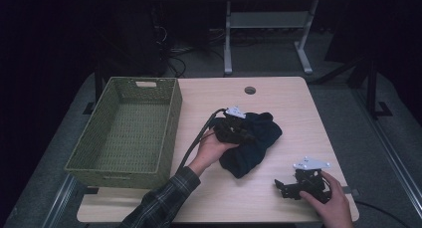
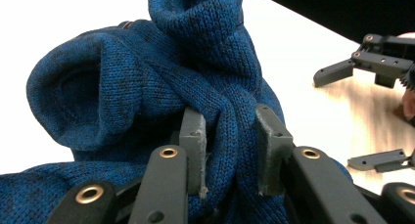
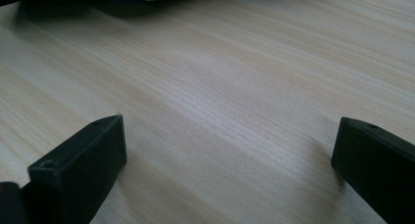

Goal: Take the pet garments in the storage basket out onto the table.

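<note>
1. A light wooden table (image 1: 278,96) with rounded corners is seen from above; a small round hole (image 1: 250,90) is set near its far edge.
2. A green woven basket (image 1: 169,133) is placed along the left edge of the table, overhanging it at the left and near sides; a handle slot is cut in its far wall.
3. A dark blue knitted garment (image 1: 256,138) is bunched up near the middle of the table, well apart from the basket.
4. The left gripper (image 1: 234,128) is held at the garment's left side by the left hand (image 1: 211,148), whose forearm is covered by a plaid sleeve (image 1: 161,200). In the left gripper view, a fold of the knit is pinched between the jaws, which are closed most of the way on it (image 2: 230,155).
5. The right gripper (image 1: 286,187) is rested low on the table near its front right corner, held by the right hand (image 1: 331,200). In the right gripper view its jaws are spread wide over bare wood grain (image 3: 230,150), with nothing between them.
6. A cable (image 1: 196,138) is trailed from the left gripper toward the near edge.
7. The room is dim; grey floor (image 1: 268,54) surrounds the table, and the white legs of another table (image 1: 228,39) are seen behind it.
</note>
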Action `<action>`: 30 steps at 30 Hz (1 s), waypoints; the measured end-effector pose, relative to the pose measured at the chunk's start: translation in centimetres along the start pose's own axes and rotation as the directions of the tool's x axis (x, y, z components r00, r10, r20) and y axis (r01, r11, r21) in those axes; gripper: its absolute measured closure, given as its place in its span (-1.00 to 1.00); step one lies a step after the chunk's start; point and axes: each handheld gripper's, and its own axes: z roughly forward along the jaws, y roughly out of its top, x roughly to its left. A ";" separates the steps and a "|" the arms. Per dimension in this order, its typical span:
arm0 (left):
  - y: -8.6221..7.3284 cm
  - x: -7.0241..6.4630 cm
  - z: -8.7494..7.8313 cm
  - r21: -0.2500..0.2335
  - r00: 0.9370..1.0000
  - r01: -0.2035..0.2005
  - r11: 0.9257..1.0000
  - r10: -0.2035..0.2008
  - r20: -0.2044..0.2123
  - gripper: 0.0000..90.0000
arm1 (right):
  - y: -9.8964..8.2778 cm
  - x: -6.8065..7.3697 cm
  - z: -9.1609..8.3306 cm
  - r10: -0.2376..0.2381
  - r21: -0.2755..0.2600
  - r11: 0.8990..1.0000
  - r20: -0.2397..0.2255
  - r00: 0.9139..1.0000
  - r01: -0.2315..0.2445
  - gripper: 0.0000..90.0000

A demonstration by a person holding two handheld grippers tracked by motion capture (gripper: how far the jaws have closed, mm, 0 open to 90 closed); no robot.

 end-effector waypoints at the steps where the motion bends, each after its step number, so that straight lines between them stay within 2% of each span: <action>1: 0.0 0.0 0.1 0.004 1.000 -0.001 1.000 0.001 -0.001 0.47 | 0.0 0.0 0.0 -0.001 0.000 1.000 0.001 1.000 0.001 -1.00; 7: -0.1 -0.1 0.4 0.023 0.999 -0.042 0.999 0.043 -0.022 0.14 | 0.0 0.0 0.0 0.000 0.000 1.000 0.000 1.000 0.000 -1.00; 17: 0.0 -0.3 -0.1 -0.002 0.998 -0.044 0.999 0.044 -0.051 -0.44 | 0.0 0.0 0.0 -0.003 0.002 1.000 0.002 1.000 0.003 -1.00; 20: 0.3 -0.4 -0.7 -0.013 0.997 -0.055 0.998 0.054 -0.058 -0.51 | 0.0 0.0 0.0 -0.002 0.003 1.000 0.001 1.000 0.002 -1.00; 30: 0.6 -0.9 -3.3 -0.043 0.996 -0.065 0.997 0.062 -0.068 -0.55 | 0.0 0.0 0.0 -0.003 0.003 1.000 0.002 1.000 0.003 -1.00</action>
